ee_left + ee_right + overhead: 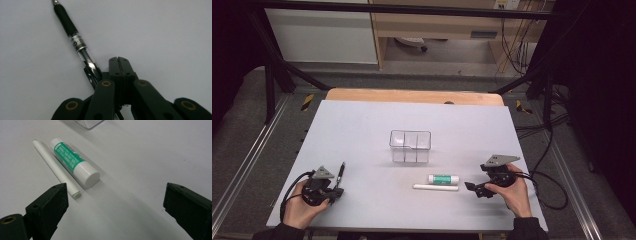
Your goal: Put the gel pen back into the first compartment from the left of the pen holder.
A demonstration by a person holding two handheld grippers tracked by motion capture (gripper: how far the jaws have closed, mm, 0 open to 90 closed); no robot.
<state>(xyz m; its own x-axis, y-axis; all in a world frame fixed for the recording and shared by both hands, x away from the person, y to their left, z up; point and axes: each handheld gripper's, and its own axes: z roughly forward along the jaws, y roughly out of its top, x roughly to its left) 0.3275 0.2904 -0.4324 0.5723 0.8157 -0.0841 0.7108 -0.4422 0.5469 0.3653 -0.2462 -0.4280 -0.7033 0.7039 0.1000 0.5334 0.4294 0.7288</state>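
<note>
While your left tongs [119,62] rest low on the tabletop [362,130] at the near left, their jaws are pressed fully together with nothing between them. A black pen [72,37] lies just beside them on the left, its clip end running under the linkage, and its tip pointing away toward the far side. Whether the pen actually touches the tongs' body you cannot tell from the left gripper view. From the high view the pen [341,172] sits just right of your left hand [302,207].

Your right tongs [115,202] are spread wide at the near right, holding nothing and touching nothing. Ahead of them, to their left in the scene, a green-and-white glue stick [75,162] lies on its side, with a thin white stick [56,168] lying just beside it on the nearer side, roughly parallel. A clear divided plastic box [410,146] stands at mid-tabletop, beyond both.
</note>
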